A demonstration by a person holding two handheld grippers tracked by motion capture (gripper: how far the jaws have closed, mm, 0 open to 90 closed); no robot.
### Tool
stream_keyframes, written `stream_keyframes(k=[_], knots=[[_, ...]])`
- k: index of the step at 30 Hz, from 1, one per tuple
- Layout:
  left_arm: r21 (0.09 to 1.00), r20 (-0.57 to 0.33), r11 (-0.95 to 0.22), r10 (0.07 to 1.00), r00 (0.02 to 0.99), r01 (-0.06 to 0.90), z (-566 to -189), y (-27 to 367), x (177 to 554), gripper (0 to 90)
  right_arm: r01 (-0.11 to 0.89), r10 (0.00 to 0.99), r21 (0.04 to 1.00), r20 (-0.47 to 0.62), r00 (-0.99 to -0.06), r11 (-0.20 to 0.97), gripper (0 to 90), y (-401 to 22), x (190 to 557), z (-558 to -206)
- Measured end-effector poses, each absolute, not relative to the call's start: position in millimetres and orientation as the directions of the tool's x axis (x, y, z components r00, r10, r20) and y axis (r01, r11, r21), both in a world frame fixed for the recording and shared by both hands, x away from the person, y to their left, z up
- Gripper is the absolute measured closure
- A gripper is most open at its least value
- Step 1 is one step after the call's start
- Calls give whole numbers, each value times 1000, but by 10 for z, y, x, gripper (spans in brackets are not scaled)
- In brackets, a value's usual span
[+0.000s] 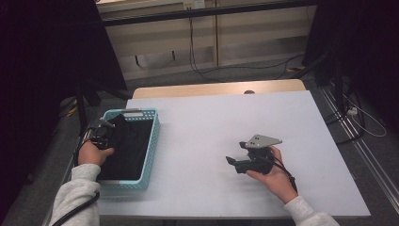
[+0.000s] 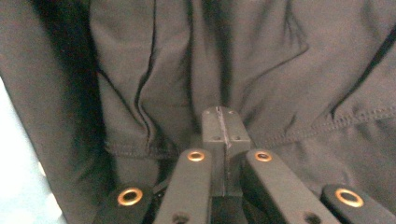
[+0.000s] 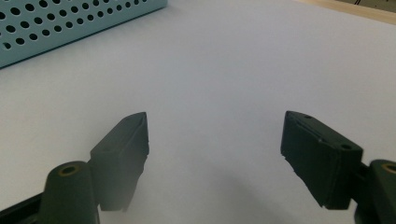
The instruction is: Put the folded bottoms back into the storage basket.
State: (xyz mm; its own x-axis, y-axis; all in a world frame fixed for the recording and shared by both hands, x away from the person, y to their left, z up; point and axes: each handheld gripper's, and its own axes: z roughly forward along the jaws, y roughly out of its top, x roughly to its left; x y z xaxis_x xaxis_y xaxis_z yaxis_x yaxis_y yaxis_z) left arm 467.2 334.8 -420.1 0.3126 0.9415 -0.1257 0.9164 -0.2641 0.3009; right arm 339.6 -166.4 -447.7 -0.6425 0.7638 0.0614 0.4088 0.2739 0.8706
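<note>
My left gripper, jaws pressed together, pinches the black cloth in the blue basket; my right gripper rests spread above the worktop.

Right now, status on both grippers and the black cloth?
Left gripper shut on black fabric garment in light blue perforated basket. Right gripper open, empty, over white table. Nothing in the way.

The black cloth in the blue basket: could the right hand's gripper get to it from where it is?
Probably yes. The right gripper has open fingers, bare table lies between, the basket is open-topped, though the left gripper is at the black cloth.
</note>
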Motion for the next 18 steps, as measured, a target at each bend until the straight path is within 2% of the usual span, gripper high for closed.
stream_keyframes(k=[2, 13, 18], knots=[[296, -127, -267, 941, 315, 917, -4172, 3354, 4674, 900, 411, 764, 870, 63, -642, 274, 229, -1663, 3398, -4479], [437, -58, -256, 949, 311, 862, -4109, 3359, 4974, 900, 412, 767, 872, 68, -638, 265, 229, -1673, 3422, -4483], [435, -24, -234, 962, 271, 869, -4242, 3391, 5073, 900, 411, 768, 874, 71, -637, 260, 229, -1682, 3423, -4477]])
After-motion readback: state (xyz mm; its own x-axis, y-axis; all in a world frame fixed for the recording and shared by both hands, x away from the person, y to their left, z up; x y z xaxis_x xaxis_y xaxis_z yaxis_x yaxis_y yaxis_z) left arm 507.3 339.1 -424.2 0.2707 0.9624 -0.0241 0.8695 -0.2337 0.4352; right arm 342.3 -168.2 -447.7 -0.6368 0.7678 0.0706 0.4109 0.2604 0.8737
